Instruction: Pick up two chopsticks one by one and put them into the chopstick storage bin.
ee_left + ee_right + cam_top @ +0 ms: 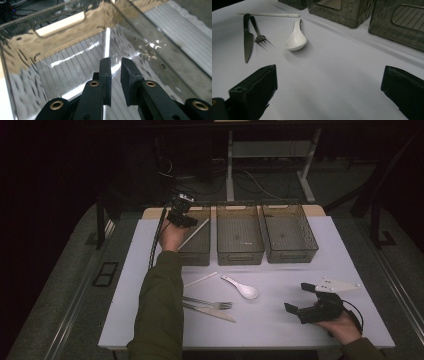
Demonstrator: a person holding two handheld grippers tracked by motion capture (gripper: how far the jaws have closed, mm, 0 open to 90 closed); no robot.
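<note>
My left gripper [181,217] hangs over the left clear bin [199,254], its jaws a narrow gap apart [115,62]. A white chopstick [195,234] slants across that bin; in the left gripper view the chopstick [107,41] runs under the left jaw, not in the gap. On the white table [280,325] lie a second white chopstick [200,280], a white spoon [242,289], a fork [210,303] and a knife [210,312]. My right gripper [298,297] rests low at the front right, wide open and holding nothing [329,95], facing the spoon [295,37].
Two more clear bins, middle [239,255] and right [289,254], stand beside the left one along the table's far edge. A person's sleeve [160,315] reaches up the table's left side. The fork [258,32] and knife [247,40] lie side by side.
</note>
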